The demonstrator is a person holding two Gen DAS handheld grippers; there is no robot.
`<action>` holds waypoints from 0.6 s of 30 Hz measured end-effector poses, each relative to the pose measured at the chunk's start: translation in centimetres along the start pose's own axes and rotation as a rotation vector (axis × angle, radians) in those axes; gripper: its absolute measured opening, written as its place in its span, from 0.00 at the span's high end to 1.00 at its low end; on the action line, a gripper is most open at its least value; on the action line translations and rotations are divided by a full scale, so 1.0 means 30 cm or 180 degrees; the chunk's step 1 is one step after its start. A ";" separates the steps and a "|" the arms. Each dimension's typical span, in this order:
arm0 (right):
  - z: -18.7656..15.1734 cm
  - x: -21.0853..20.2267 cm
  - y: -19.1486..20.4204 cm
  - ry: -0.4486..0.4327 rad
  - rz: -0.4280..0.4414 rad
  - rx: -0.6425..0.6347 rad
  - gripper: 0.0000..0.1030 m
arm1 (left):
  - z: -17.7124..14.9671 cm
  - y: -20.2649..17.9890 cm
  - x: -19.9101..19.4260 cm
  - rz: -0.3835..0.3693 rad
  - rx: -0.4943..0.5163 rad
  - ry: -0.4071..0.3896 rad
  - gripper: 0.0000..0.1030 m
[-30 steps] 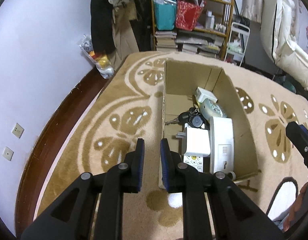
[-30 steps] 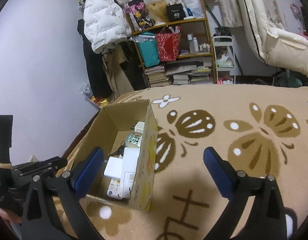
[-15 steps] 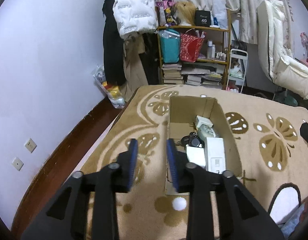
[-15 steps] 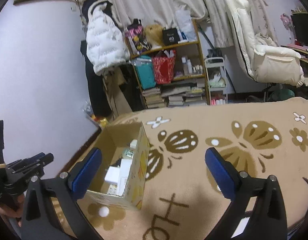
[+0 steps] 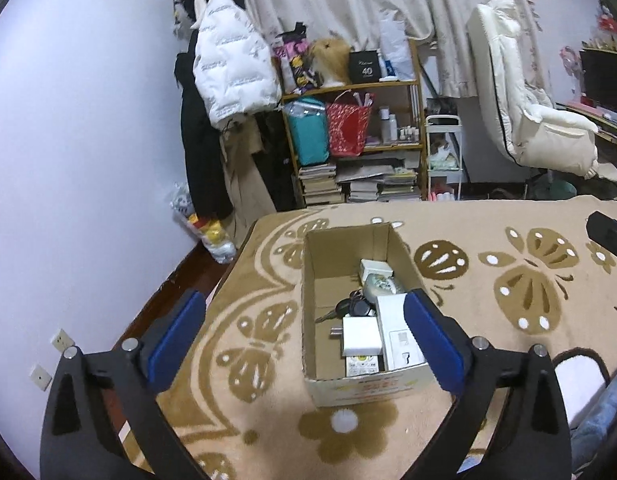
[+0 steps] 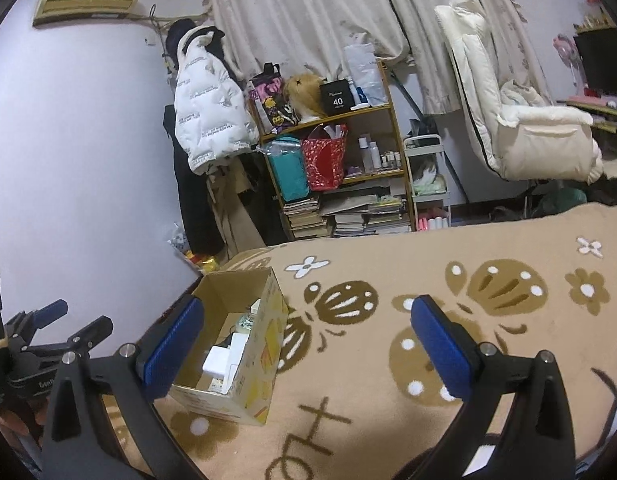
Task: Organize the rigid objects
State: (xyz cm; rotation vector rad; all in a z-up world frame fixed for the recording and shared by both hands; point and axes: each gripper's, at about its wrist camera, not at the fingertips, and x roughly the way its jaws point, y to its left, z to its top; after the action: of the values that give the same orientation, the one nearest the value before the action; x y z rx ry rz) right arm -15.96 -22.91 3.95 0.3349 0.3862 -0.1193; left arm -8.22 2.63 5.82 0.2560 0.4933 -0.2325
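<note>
left gripper: jaws just swung wide apart, nothing between | right gripper: apart, empty | cardboard box: full (sorting looks done)

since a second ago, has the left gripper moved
Yes. The left gripper has pulled back and up from the box, which looks smaller and farther now, and its jaws have just been opening, with nothing held between them.

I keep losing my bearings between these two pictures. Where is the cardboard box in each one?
Left wrist view: the box sits low in the middle, open top toward the camera, between the wide-open fingers of the left gripper.
Right wrist view: the box is at lower left, just right of the left-hand blue pad.
Shared landmark: the red bag on the shelf.
</note>
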 end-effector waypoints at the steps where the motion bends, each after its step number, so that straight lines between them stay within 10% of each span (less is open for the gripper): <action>1: -0.002 -0.004 -0.005 -0.0005 0.0012 0.0012 0.00 | 0.002 -0.004 -0.001 -0.0021 0.0001 -0.0004 0.02; 18: -0.033 0.054 0.021 0.0244 -0.0049 -0.0144 0.00 | -0.016 -0.029 0.059 0.0112 0.0061 0.0194 0.01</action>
State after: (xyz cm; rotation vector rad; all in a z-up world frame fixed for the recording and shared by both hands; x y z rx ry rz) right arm -14.70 -22.07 2.64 0.2925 0.4669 -0.1127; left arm -7.16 1.68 4.39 0.2910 0.5467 -0.1957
